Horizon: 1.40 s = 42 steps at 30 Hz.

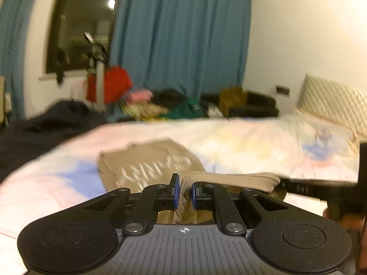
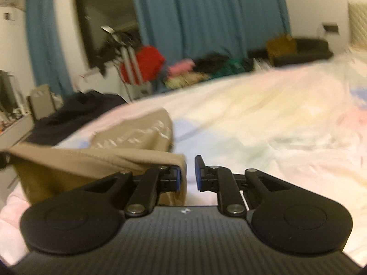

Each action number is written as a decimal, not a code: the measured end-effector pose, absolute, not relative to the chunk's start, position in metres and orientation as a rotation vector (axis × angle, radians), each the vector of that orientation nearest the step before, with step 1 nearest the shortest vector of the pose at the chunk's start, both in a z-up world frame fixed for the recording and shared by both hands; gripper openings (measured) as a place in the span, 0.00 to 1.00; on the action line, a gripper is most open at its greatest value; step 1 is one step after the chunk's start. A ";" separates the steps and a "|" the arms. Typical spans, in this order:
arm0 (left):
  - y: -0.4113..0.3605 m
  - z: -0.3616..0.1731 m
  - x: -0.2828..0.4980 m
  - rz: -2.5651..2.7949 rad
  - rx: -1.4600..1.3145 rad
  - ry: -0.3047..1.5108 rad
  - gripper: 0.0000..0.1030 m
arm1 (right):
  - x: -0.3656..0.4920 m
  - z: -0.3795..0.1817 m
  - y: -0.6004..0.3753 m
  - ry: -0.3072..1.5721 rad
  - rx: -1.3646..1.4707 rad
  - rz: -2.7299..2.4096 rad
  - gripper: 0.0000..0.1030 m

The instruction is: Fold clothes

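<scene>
Ribbed hem cloth sits between the blue pads of the left gripper, whose jaws are nearly closed and pinching that edge of the tan garment. From this pinch the lifted edge runs toward 3 o'clock as a taut band, ending at the right gripper's black body at the frame's right margin.

In the right wrist view, the right gripper shows a narrow gap between its pads. Cloth drapes over the left pad, but no fabric is visible in the gap; whether it is gripped cannot be told.

The garment's remainder lies on the pastel bedspread at 11 to 12 o'clock from both grippers, printed side up, lettering blurred.

Governing relation: the held edge's long axis spans gripper to gripper, crosswise to the body lying ahead. Judged from this, both hands are equally near. Either a fold being carried over or a garment being spread would fit.
</scene>
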<state>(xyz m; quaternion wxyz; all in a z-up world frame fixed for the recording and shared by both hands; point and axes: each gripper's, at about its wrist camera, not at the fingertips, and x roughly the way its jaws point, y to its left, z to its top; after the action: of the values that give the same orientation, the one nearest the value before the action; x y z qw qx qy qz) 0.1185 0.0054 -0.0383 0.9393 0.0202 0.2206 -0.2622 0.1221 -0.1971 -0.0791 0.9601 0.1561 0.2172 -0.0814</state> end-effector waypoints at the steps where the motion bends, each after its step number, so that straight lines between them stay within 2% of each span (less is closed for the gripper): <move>1: 0.004 -0.043 0.121 -0.542 0.039 0.462 0.11 | 0.125 -0.081 -0.201 0.465 0.328 -0.166 0.16; 5: 0.007 -0.049 0.129 -0.547 0.004 0.474 0.11 | 0.133 -0.085 -0.210 0.538 0.341 -0.151 0.18; 7: 0.015 -0.046 0.134 -0.537 -0.053 0.479 0.11 | 0.134 -0.084 -0.205 0.557 0.326 -0.113 0.29; 8: 0.019 -0.045 0.136 -0.529 -0.082 0.480 0.11 | 0.132 -0.084 -0.203 0.562 0.321 -0.089 0.51; 9: 0.024 -0.044 0.137 -0.520 -0.111 0.481 0.11 | 0.127 -0.085 -0.199 0.561 0.316 -0.068 0.78; 10: 0.026 -0.040 0.140 -0.514 -0.133 0.480 0.11 | 0.123 -0.083 -0.195 0.552 0.311 -0.044 0.88; 14: 0.032 -0.034 0.142 -0.504 -0.173 0.466 0.11 | 0.111 -0.074 -0.175 0.536 0.244 0.077 0.86; 24: 0.036 -0.019 0.136 -0.503 -0.220 0.419 0.11 | 0.094 -0.072 -0.096 0.466 -0.138 0.270 0.86; 29: 0.034 -0.016 0.130 -0.527 -0.223 0.399 0.11 | 0.114 -0.090 -0.080 0.437 -0.073 0.019 0.86; 34: 0.030 -0.023 0.127 -0.554 -0.226 0.397 0.11 | 0.140 -0.110 -0.064 0.406 -0.176 -0.075 0.86; 37: 0.029 -0.026 0.125 -0.532 -0.222 0.384 0.11 | 0.137 -0.105 -0.073 0.358 -0.146 -0.190 0.86; 42: 0.031 -0.025 0.122 -0.544 -0.248 0.359 0.10 | 0.105 -0.072 -0.118 0.284 0.064 -0.299 0.86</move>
<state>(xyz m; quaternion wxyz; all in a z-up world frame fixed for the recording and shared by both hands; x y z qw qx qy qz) 0.1224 0.0311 -0.0248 0.9398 -0.1217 0.1758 -0.2666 0.1045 -0.1185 -0.0723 0.9783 0.0316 0.1408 -0.1486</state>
